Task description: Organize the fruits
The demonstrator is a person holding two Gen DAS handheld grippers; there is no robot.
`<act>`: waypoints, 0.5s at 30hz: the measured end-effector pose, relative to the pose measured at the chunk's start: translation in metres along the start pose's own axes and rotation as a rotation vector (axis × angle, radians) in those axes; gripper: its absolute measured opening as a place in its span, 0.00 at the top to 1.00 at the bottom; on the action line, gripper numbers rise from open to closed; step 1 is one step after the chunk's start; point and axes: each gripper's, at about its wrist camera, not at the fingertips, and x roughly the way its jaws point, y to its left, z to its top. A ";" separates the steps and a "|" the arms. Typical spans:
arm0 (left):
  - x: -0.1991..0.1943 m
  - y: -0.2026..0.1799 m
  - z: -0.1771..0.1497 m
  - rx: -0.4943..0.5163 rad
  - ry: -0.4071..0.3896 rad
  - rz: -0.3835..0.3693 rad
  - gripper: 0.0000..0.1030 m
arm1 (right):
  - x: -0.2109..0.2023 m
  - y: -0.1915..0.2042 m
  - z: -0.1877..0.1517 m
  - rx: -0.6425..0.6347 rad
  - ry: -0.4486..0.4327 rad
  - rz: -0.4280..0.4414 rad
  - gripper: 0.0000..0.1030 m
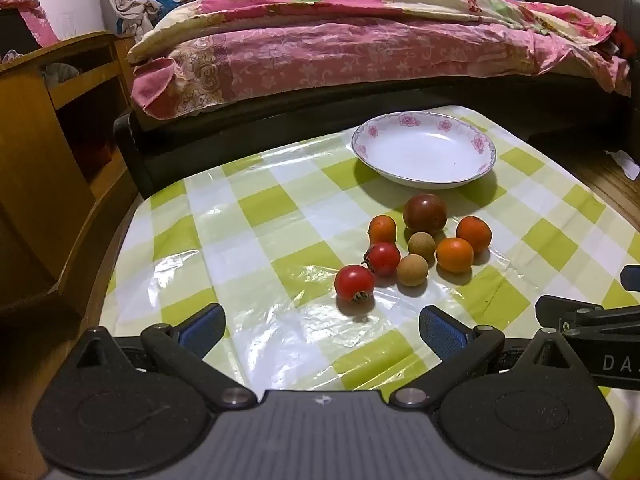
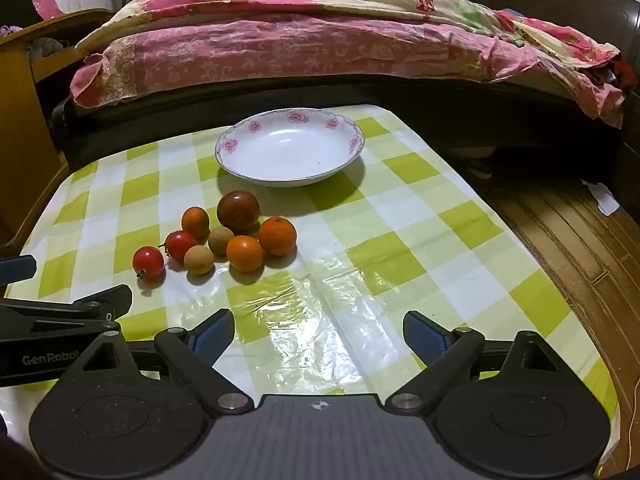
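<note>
Fruits (image 1: pixel 416 246) clustered loose on table (image 1: pixel 248 240), just in front of plate (image 1: pixel 424 152), touching one another; plate bare, likely the intended destination; left gripper (image 1: pixel 320 330) and right gripper (image 2: pixel 318 334) both spread wide, holding nothing, hovering at near table edge, apparently staged for first pick; nearest red tomato (image 1: pixel 355 283) sits most exposed.

Left gripper (image 1: pixel 322 326): I see black linkage arms, blue ribbed pads, silver pivot screws.
Right gripper (image 2: pixel 319 334): I read "GenRobot" lettering beside mine.
</note>
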 end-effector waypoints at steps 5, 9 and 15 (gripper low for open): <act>0.002 0.001 0.000 -0.001 0.010 -0.001 0.00 | 0.000 0.001 0.000 0.000 0.003 0.004 0.16; 0.002 0.000 -0.001 0.002 0.021 -0.004 0.00 | -0.001 0.003 0.002 -0.002 0.009 -0.001 0.18; 0.002 -0.001 -0.001 0.009 0.015 -0.002 0.00 | -0.001 0.002 0.000 0.004 0.010 0.010 0.19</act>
